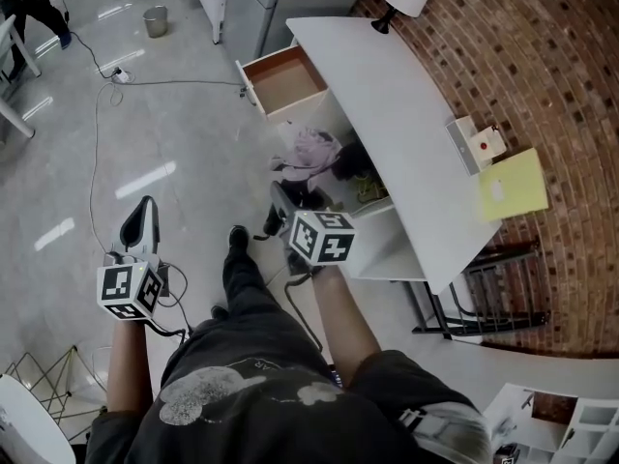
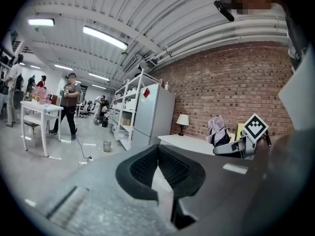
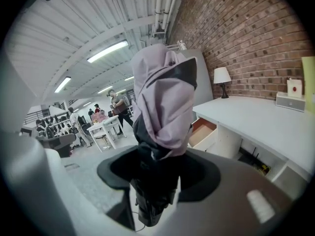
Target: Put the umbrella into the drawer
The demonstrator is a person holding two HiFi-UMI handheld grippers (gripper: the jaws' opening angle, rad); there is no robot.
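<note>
Right gripper view: the folded pink-and-black fabric umbrella (image 3: 162,97) stands upright, clamped in the right gripper (image 3: 156,176) — near the open white, wood-lined desk drawer (image 1: 286,81), not in it. The left gripper (image 2: 158,167) — jaws together, empty — is off to its left.

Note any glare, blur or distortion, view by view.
Head view: ceiling-light glare streaks the glossy grey floor. Left gripper view: strong fisheye, dark vignette, left gripper soft up close. Right gripper view: same bowing; the folded pink-and-black fabric umbrella blocks the centre.

Left tongs (image 2: 158,150) closed, empty; right tongs (image 2: 219,150) beyond, gripping umbrella (image 2: 216,128).
</note>
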